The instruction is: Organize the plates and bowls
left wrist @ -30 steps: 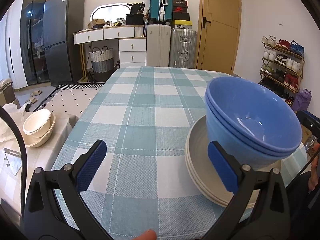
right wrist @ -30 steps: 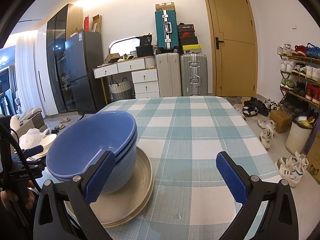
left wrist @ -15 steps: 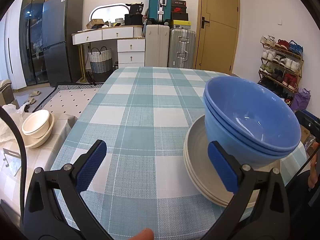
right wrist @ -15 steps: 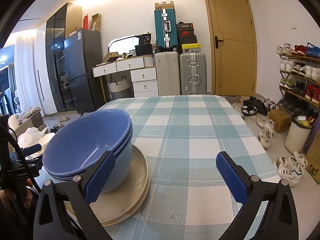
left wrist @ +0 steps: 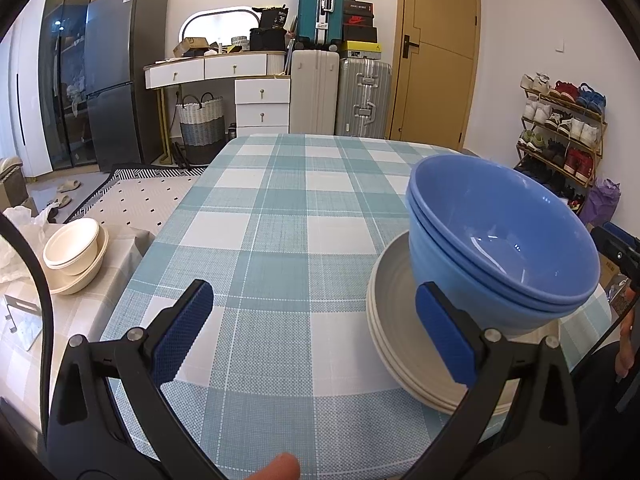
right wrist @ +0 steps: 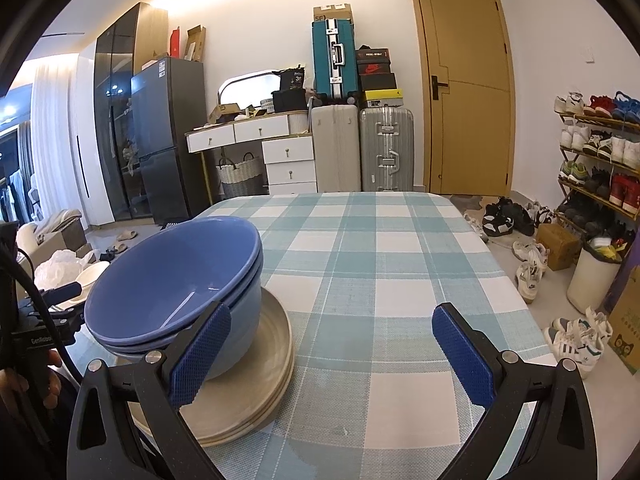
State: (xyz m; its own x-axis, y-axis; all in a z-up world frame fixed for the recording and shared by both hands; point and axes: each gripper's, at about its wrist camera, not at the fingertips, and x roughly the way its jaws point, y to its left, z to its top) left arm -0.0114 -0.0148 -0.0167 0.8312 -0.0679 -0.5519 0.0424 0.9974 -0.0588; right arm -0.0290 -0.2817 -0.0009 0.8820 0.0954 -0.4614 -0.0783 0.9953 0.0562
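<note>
We find a tabletop (left wrist: 280, 216) covered in woven teal-and-white check cloth. Near its front edge sits a stack of round, matte cream plates (right wrist: 276, 344), carrying two nested glossy blue bowls (left wrist: 504, 240), tilted. The stack lies between our grippers: right of the left gripper (left wrist: 316, 332), left of the right gripper (right wrist: 332, 352). Both hang released and empty, their textured blue fingers (right wrist: 200, 352) spread; neither looks clearly nearer.

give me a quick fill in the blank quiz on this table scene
The nested bowls are coloured ____.
The bowls sit on a stack of beige ____.
Both the left gripper and the right gripper are ____.
The tablecloth has a ____ pattern.

Missing words: blue; plates; open; checked
</note>
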